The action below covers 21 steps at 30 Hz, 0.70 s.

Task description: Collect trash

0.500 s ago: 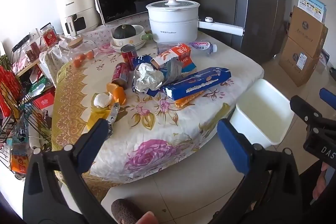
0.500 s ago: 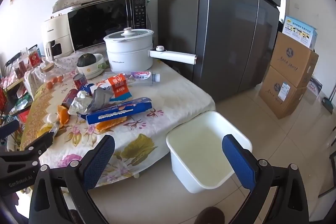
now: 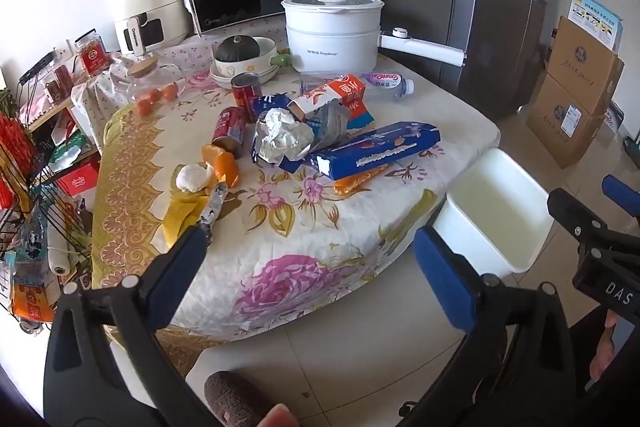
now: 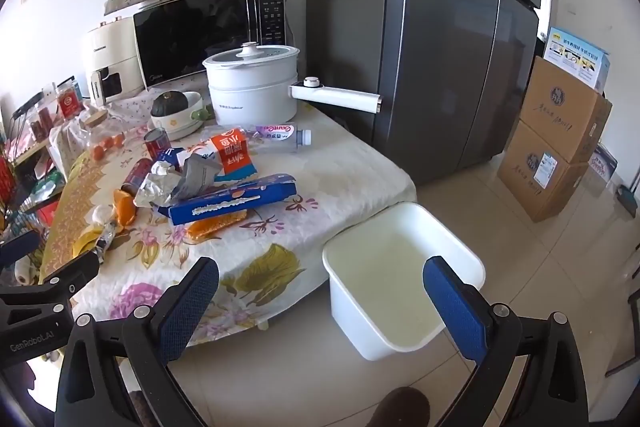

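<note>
Left wrist view: left gripper [image 3: 308, 267] hung off the near edge of the floral-cloth tabletop [image 3: 320, 267], fingers [image 3: 180, 267] spread wide, nothing between them. Trash sat in a heap mid-tabletop: long blue cardboard box [image 3: 380, 151] lying on an orange mesh pad [image 3: 360, 179], crumpled silver foil wrapper [image 3: 284, 139] just left of it, torn orange-and-white carton [image 3: 340, 99] behind, clear plastic bottle [image 3: 384, 83] on its side at the far right. Two red cans [image 3: 232, 125], orange peel [image 3: 226, 165] and a white crumpled wad [image 3: 194, 179] lay to the left. All looked light. The box looked stiff, likely best pinched across its short width near the middle. The foil looked soft and would crush, so any grab should hold. Cans and bottle looked smooth and round, likely to roll, so take them across the body.

Right wrist view: right gripper [image 4: 320, 291] also had its fingers [image 4: 188, 307] wide and empty, off the tabletop's near right corner. Open white plastic bin [image 4: 460, 251] stood on the tile floor just right of the tabletop, nothing visible inside. The blue box was the trash nearest the bin, its open far flap [image 4: 280, 181] flimsy, so avoid gripping there. Nothing collected yet by my read.
</note>
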Tool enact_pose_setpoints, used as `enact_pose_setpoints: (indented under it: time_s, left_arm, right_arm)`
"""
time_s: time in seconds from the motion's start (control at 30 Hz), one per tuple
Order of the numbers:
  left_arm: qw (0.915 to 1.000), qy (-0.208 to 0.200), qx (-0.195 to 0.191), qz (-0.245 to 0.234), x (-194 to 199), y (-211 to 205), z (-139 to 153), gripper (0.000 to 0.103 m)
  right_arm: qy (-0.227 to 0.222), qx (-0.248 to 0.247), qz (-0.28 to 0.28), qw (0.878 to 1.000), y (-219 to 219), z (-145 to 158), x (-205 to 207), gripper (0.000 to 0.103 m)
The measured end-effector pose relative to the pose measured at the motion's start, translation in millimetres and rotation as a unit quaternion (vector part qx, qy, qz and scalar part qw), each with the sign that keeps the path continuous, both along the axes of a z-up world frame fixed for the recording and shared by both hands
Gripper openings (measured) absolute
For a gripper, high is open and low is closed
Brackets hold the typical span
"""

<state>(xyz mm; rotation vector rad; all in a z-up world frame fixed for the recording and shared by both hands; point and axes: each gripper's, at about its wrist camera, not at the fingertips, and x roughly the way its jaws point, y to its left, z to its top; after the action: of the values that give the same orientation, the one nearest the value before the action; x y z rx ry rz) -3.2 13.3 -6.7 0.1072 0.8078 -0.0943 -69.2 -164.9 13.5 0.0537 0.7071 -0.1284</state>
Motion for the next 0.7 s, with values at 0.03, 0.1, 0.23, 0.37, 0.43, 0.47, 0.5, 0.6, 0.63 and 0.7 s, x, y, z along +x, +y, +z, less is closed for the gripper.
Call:
enact_pose_setpoints:
  time_s: [0.03, 0.1, 0.23, 0.37, 0.43, 0.47, 0.5, 0.6, 0.63, 0.7]
  left_arm:
    - [1.0000, 0.001, 0.000, 0.000, 0.4, 0.4, 0.4, 0.103]
    - [1.0000, 0.003, -0.004, -0.001, 0.1, 1.7, 0.6, 0.103]
    - [1.0000, 0.004, -0.006, -0.004, -0.3, 1.9, -1.4, 0.103]
    - [0.9999, 0.007, -0.006, -0.006, -0.4, 1.8, -3.7, 0.103]
    - [0.9999, 0.007, -0.006, -0.006, -0.6, 1.6, -4.0, 0.103]
    - [0.9999, 0.007, -0.006, -0.006, -0.7, 1.5, -4.2, 0.103]
    - [0.9999, 0.007, -0.006, -0.005, -0.7, 1.5, -4.3, 0.103]
    - [0.9999, 0.007, -0.008, -0.005, -1.0, 1.4, -4.8, 0.103]
    - [0.9999, 0.007, -0.009, -0.005, -1.2, 1.8, -4.9, 0.103]
    - [0.9999, 0.008, -0.009, -0.006, -1.4, 1.5, -5.4, 0.103]
  right_arm:
    - [0.000, 0.000, -0.001, 1.000, 0.4, -0.7, 0.4, 0.103]
    - [0.002, 0.001, -0.001, 1.000, 1.3, -2.4, 1.7, 0.103]
    - [0.009, 0.004, -0.002, 1.000, 2.7, -1.0, 6.0, 0.103]
    - [0.012, 0.010, -0.003, 1.000, 1.0, -3.1, 4.7, 0.103]
    - [0.012, 0.010, -0.002, 1.000, 0.3, -2.8, 4.8, 0.103]
    - [0.013, 0.010, -0.002, 1.000, 0.1, -3.0, 4.3, 0.103]
    - [0.013, 0.009, -0.002, 1.000, 0.0, -3.0, 4.0, 0.103]
    - [0.014, 0.009, -0.001, 1.000, 0.5, -3.4, 4.8, 0.103]
    - [0.015, 0.008, -0.001, 1.000, 0.7, -3.6, 4.4, 0.103]
    - [0.015, 0.008, -0.001, 1.000, 0.8, -3.5, 4.3, 0.103]
